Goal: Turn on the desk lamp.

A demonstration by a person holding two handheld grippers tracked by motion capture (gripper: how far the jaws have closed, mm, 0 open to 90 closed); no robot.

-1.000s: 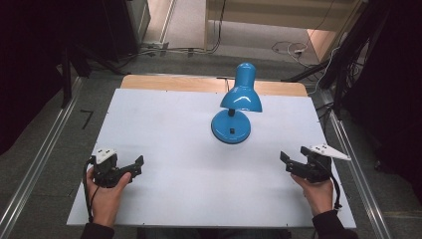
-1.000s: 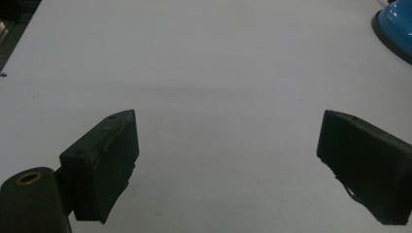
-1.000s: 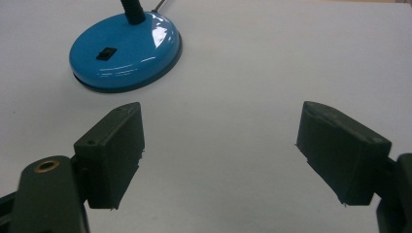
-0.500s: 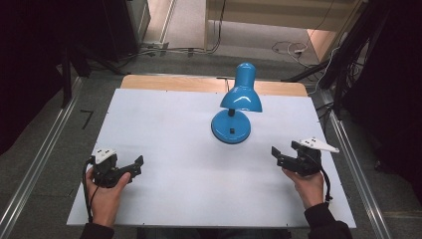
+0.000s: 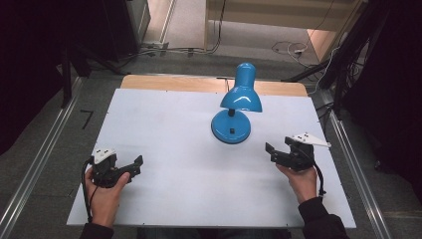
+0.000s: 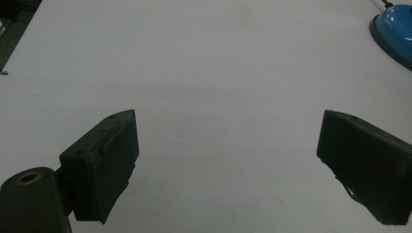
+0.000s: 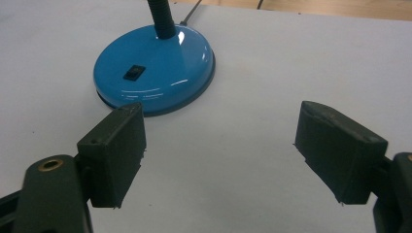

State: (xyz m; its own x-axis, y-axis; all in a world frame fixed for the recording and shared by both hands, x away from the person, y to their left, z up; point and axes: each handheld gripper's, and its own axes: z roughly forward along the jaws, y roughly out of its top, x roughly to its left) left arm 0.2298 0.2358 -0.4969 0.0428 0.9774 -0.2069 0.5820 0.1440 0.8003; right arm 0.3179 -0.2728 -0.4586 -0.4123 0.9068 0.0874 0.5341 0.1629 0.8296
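Note:
A blue desk lamp (image 5: 233, 112) stands upright on the white table (image 5: 174, 124), toward the back and right of centre. Its round base (image 7: 154, 68) carries a small black switch (image 7: 132, 73), and a dark flexible neck (image 7: 162, 18) rises from it. My right gripper (image 5: 272, 152) hovers open just right of and nearer than the base, jaws pointing left toward it; in the right gripper view (image 7: 221, 155) nothing lies between them. My left gripper (image 5: 135, 167) rests open at the table's near left, far from the lamp, whose base edge (image 6: 396, 31) peeks in at the top right of the left gripper view (image 6: 228, 165).
A wooden strip (image 5: 169, 82) runs along the table's far edge. The lamp's cord (image 7: 192, 10) trails off behind the base. Metal rails (image 5: 40, 164) flank the table on both sides, and cables (image 5: 288, 49) lie on the floor beyond.
My right gripper has moved left and slightly forward toward the lamp base, staying open. The left gripper and the lamp have stayed where they were.

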